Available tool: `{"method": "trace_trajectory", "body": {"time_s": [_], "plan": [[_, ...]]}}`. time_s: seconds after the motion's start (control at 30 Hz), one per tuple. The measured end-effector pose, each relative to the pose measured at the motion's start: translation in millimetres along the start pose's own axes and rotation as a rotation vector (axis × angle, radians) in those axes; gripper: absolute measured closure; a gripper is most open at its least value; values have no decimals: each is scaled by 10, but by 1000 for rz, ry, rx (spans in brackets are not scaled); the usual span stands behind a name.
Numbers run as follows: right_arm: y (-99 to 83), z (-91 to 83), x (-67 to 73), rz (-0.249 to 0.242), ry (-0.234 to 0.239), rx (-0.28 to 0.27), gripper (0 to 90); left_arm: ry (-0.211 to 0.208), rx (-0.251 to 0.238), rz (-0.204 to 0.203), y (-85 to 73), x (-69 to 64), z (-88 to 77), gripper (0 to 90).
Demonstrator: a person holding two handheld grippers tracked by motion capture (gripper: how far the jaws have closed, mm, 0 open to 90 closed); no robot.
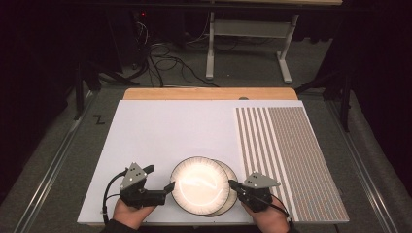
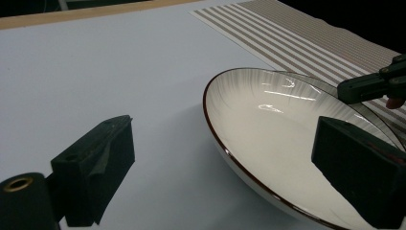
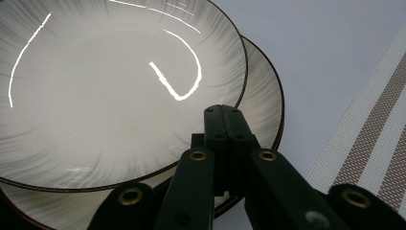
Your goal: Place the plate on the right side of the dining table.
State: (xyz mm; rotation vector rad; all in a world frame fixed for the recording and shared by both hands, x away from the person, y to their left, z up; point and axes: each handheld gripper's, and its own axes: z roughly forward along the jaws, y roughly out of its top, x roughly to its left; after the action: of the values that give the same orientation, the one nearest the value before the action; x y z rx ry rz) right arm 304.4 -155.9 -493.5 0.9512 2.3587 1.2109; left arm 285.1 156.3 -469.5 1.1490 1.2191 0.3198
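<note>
White table point(image 1: 160, 131), striped mat point(image 1: 291, 155) right. Two stacked plates near edge: top plate point(image 1: 199, 184) offset left over bottom plate point(image 1: 232, 193). Left gripper point(image 1: 158, 187) jaws apart, one at top plate's left rim. Right gripper point(image 1: 234, 186) jaws together at bottom plate's right rim. Risk: uneven push, glossy plates slide, clatter.

The high view hangs above the person's side of the desk point(image 1: 160, 126) and looks forward and down, far enough off to take in the whole top and the floor beyond. The left gripper view sits low over the surface and faces across it toward the striped mat point(image 2: 306, 36) — the upper plate point(image 2: 287, 134) close before it. The right gripper view looks steeply down along its own black jaws, very near the upper plate point(image 3: 105, 91). All three views share the two stacked plates; both gripper views also catch the mat point(image 3: 378, 139).
</note>
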Motion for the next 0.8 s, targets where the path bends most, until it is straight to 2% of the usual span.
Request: {"method": "trace_trajectory", "body": {"time_s": [0.03, 0.1, 0.17, 0.27, 0.47, 0.67, 0.77, 0.8], "plan": [[0, 0, 0, 0, 0, 0, 900, 5, 3, -5, -49, 57, 0, 81], [2, -2, 4, -1, -3, 4, 900, 21, 62, -37, -92, 158, 35, 77], [5, 0, 3, 4, -3, 5, 900, 26, 50, -36, -70, 199, 25, 73], [6, 2, 6, 6, -4, 5, 900, 3, 38, -107, -34, 220, 4, 78], [10, 6, 7, -4, -5, 5, 900, -27, 32, -109, -48, 127, -3, 78], [11, 12, 18, -5, -6, 10, 900, -51, 55, -106, -79, 63, 36, 79], [13, 29, 44, -1, 13, 14, 900, -58, 70, -113, -94, 34, 63, 79], [14, 48, 69, -17, 20, 17, 900, -60, 77, -111, -98, 33, 68, 79]]}}
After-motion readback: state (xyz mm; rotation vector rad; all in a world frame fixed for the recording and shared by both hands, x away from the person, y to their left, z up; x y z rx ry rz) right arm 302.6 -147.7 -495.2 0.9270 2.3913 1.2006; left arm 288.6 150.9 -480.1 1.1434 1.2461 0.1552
